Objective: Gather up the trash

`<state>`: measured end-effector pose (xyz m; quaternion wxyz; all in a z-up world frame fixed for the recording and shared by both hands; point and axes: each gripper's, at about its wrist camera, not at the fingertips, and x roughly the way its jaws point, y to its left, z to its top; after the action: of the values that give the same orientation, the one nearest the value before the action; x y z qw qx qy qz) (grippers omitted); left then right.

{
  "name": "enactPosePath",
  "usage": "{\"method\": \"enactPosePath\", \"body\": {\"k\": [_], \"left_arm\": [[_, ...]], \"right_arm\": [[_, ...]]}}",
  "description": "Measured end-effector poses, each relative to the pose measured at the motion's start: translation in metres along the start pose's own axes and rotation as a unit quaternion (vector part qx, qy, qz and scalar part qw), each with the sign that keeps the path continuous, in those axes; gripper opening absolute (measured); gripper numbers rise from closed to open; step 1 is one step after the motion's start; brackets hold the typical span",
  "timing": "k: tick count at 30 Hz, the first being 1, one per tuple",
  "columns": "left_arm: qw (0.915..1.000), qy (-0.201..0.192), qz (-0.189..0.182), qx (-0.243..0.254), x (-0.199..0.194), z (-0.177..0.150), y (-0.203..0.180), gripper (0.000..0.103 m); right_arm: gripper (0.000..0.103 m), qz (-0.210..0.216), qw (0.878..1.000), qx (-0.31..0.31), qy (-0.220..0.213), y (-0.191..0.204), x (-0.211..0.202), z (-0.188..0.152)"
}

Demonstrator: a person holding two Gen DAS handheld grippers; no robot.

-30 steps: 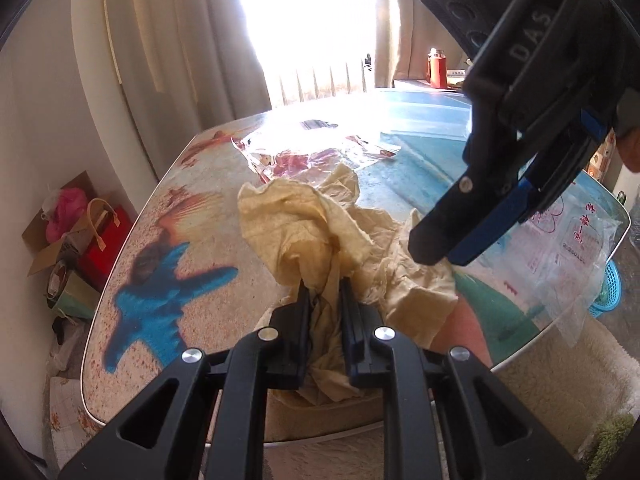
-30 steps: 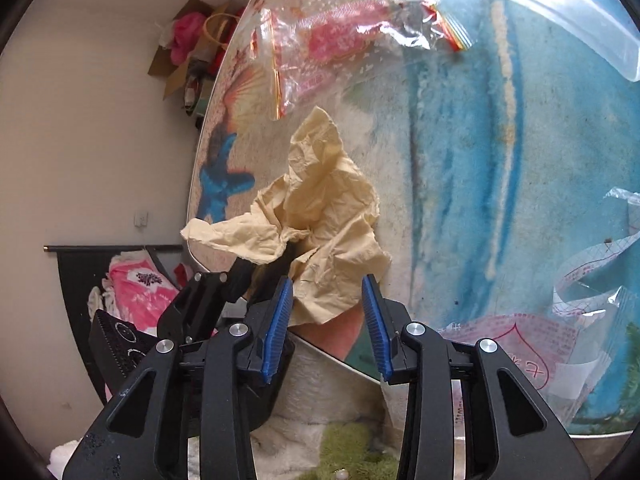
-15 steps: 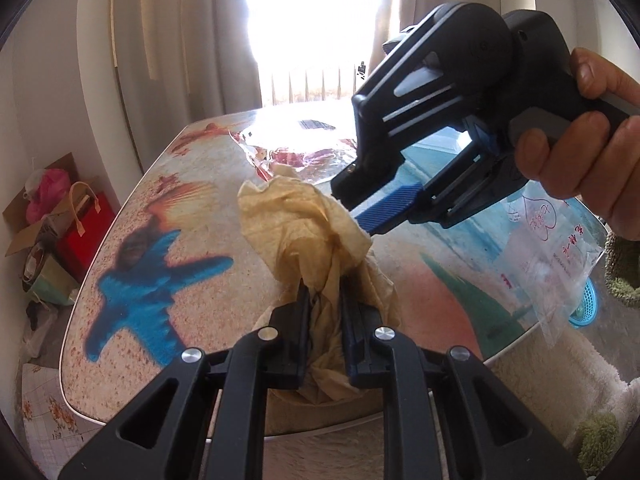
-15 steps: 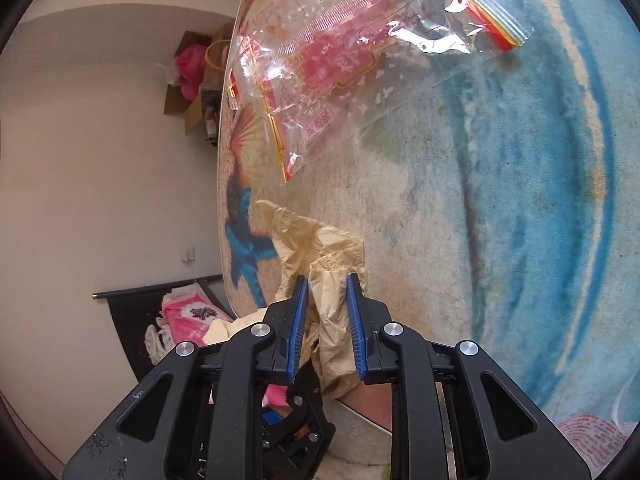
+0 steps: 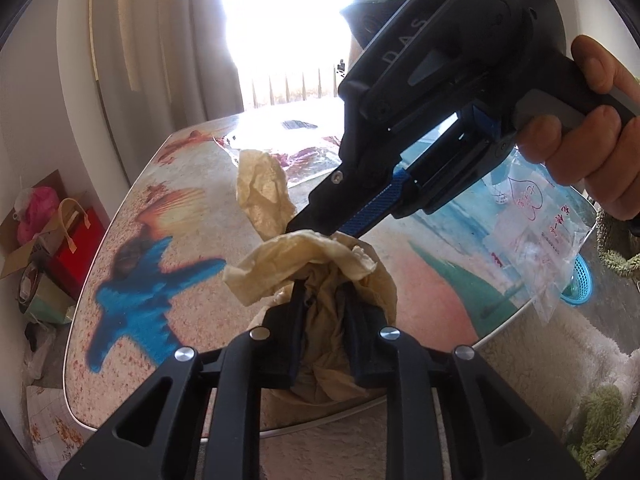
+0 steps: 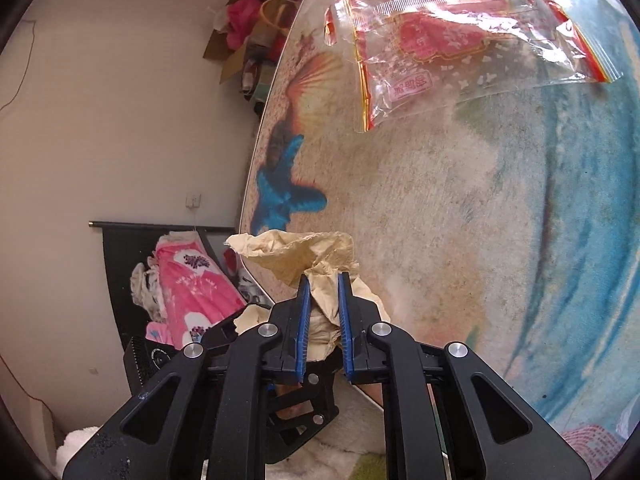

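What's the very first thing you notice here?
The crumpled yellowish paper at the table's near edge, pinched by both the left gripper and the right gripper. Farther back on the starfish-print table lies a clear red-printed plastic bag.

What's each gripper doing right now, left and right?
Left gripper: jaws just eased slightly, still pinching the crumpled yellow paper.
Right gripper: jaws just closed on the same paper.
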<state>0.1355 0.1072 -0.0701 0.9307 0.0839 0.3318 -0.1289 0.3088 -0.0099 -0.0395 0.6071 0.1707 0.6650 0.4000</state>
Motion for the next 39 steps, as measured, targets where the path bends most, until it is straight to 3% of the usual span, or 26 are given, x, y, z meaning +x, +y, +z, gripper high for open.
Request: {"method": "enactPosePath", "body": {"k": [7, 17, 24, 26, 31, 33, 35, 39], "left_arm": [[0.9992, 0.011, -0.019, -0.033, -0.005, -0.002, 0.009, 0.047], [0.9992, 0.005, -0.006, -0.039, -0.041, -0.013, 0.013, 0.065], [0.9986, 0.029, 0.009, -0.044, -0.052, -0.030, 0.010, 0.065], [0.9983, 0.039, 0.020, -0.039, -0.047, -0.033, 0.008, 0.056], [0.9984, 0.037, 0.022, -0.037, -0.042, -0.032, 0.003, 0.048], [0.9986, 0.034, 0.015, -0.037, -0.041, -0.029, 0.001, 0.040], [0.9987, 0.025, 0.021, -0.039, -0.041, -0.024, 0.000, 0.032], [0.9986, -0.007, 0.026, -0.047, -0.047, -0.010, 0.001, 0.028]], "right_arm": [[0.008, -0.079, 0.994, -0.079, 0.006, 0.017, 0.012, -0.005], [0.008, -0.150, 0.975, -0.161, 0.000, 0.034, 0.018, -0.013], [0.007, -0.138, 0.980, -0.142, -0.007, 0.029, 0.022, -0.010], [0.007, -0.130, 0.982, -0.134, -0.008, 0.025, 0.020, -0.010], [0.007, -0.124, 0.985, -0.122, -0.011, 0.023, 0.010, -0.014], [0.007, -0.122, 0.985, -0.119, -0.013, 0.023, 0.009, -0.015], [0.007, -0.122, 0.985, -0.119, -0.015, 0.023, 0.008, -0.016], [0.007, -0.124, 0.985, -0.121, -0.016, 0.024, 0.008, -0.018]]}}
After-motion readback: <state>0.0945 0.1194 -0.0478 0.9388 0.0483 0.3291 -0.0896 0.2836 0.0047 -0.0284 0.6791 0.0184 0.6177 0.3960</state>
